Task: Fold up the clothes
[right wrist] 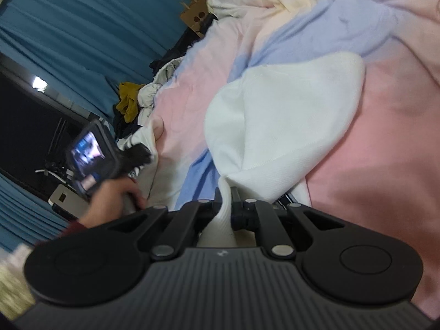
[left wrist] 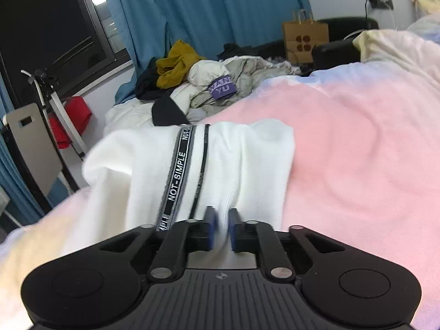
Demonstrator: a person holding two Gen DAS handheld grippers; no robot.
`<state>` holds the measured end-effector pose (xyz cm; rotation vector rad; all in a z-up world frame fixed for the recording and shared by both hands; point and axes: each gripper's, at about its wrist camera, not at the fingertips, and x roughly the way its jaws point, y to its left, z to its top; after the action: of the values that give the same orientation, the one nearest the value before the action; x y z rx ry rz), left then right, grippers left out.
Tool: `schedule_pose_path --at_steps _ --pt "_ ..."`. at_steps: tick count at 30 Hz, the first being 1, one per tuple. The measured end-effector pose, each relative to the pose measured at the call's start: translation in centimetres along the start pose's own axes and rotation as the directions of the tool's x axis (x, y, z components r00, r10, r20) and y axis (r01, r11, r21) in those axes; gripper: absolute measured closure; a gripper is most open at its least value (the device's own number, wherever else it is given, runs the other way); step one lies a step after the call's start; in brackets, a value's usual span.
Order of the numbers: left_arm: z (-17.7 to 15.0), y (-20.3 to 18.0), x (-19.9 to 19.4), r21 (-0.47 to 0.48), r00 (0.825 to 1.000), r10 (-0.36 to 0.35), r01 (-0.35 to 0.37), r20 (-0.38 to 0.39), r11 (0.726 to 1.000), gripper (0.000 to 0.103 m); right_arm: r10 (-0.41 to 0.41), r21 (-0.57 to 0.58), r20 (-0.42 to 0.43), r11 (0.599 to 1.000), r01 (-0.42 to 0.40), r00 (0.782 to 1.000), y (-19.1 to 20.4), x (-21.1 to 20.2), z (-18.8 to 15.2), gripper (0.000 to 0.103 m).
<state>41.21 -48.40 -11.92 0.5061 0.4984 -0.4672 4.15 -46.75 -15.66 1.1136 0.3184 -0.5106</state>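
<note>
A white garment [left wrist: 192, 170] with a black "NOT-SIMPLE" stripe lies on a pastel pink, blue and cream blanket [left wrist: 357, 151]. My left gripper [left wrist: 222, 214] is shut on a bunched edge of this white cloth, which runs away from the fingers. In the right wrist view the same white garment [right wrist: 288, 126] bulges up over the blanket [right wrist: 385, 151]. My right gripper [right wrist: 227, 195] is shut on a pinched fold of it. To the left, a hand [right wrist: 115, 195] holds the other gripper [right wrist: 137, 154], whose camera [right wrist: 88, 159] faces back, with white cloth at its tip.
A heap of clothes [left wrist: 203, 79], mustard, white, grey and black, lies at the far end of the bed. A brown paper bag [left wrist: 305, 38] stands behind it. Blue curtains [left wrist: 192, 13] and a dark window [left wrist: 46, 27] fill the back. A folding stand [left wrist: 33, 145] and red item stand at the left.
</note>
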Motion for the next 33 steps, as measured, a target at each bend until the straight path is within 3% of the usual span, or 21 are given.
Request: schedule_pose_path --at_steps 3,6,10,13,19,23,27,29,31,33 --pt "-0.9 0.4 -0.3 -0.028 1.0 -0.025 0.025 0.002 0.999 0.07 -0.003 -0.007 -0.007 1.0 0.003 1.0 0.1 0.5 0.0 0.096" --pt "-1.9 0.8 -0.6 -0.056 0.999 -0.05 0.05 0.005 0.997 0.046 -0.003 -0.028 -0.01 1.0 0.003 1.0 0.4 0.9 0.0 0.096" --pt "-1.6 2.3 -5.6 -0.094 0.996 -0.072 0.076 0.05 0.993 0.025 -0.002 -0.051 -0.01 0.999 0.001 1.0 0.7 1.1 0.0 0.095" --pt "-1.9 4.3 -10.6 -0.083 0.991 -0.089 0.098 0.102 0.992 0.021 -0.002 -0.067 -0.009 0.998 0.001 1.0 1.0 1.0 0.1 0.095" --pt "-4.2 10.5 -21.5 -0.116 0.989 -0.012 0.029 0.146 0.993 0.02 -0.006 -0.16 0.014 0.987 0.008 1.0 2.1 0.6 -0.2 0.095" --pt "-7.7 15.6 -28.8 -0.209 0.989 0.061 -0.032 0.133 0.977 0.02 -0.012 -0.235 0.036 0.972 0.02 0.999 2.8 0.6 -0.7 0.095" --pt "-12.8 20.1 -35.5 -0.316 0.99 0.119 -0.091 0.073 0.944 0.02 -0.008 -0.283 0.052 0.959 0.023 0.999 3.5 0.1 -0.8 0.095" --pt "-16.0 22.0 -38.8 -0.416 0.994 0.108 -0.085 0.034 0.905 0.02 -0.005 -0.295 0.05 0.955 0.02 0.999 3.7 -0.2 -0.8 0.095" --pt "-19.7 24.2 -41.9 -0.535 0.997 0.075 -0.064 -0.002 0.843 0.018 -0.001 -0.281 0.016 0.96 0.006 1.0 3.7 -0.7 -0.6 0.095" --pt "-24.0 27.0 -44.7 -0.669 1.0 0.012 -0.025 -0.024 0.743 0.018 0.009 -0.264 -0.001 0.965 -0.009 1.0 3.9 -1.4 -0.3 0.095"
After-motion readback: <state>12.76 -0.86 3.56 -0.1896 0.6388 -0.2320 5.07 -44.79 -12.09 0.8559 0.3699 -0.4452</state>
